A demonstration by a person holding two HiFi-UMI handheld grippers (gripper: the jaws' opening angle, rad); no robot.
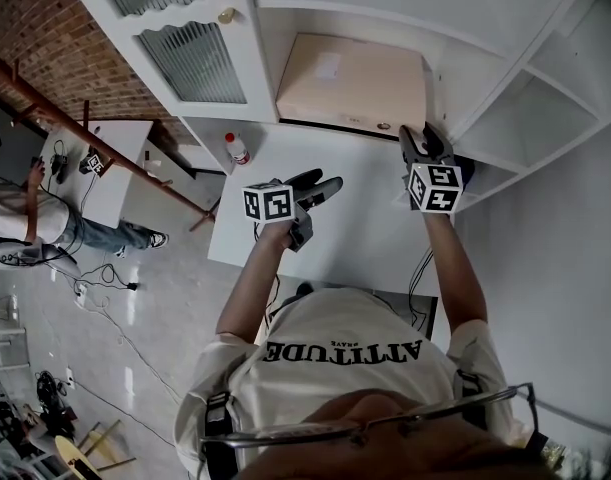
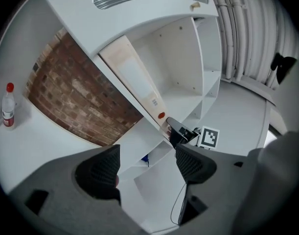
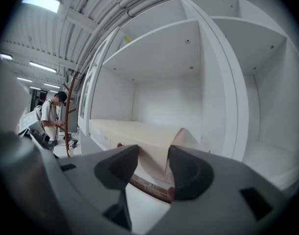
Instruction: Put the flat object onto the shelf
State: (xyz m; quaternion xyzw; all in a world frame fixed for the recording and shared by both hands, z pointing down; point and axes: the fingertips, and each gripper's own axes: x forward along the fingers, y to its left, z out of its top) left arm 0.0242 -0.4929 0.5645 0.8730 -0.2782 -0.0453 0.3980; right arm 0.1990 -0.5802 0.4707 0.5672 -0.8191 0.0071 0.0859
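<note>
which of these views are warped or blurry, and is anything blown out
Head view: evenly lit, flat box sharp, glasses at the bottom edge blurred. Left gripper view: heavy fisheye with black corners, shelf edges bowed, left gripper soft. Right gripper view: same warp, ceiling light blown out, right gripper out of focus.

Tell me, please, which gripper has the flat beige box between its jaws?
The right gripper: its jaws clamp a corner of the flat beige box; the left gripper is open and empty.
</note>
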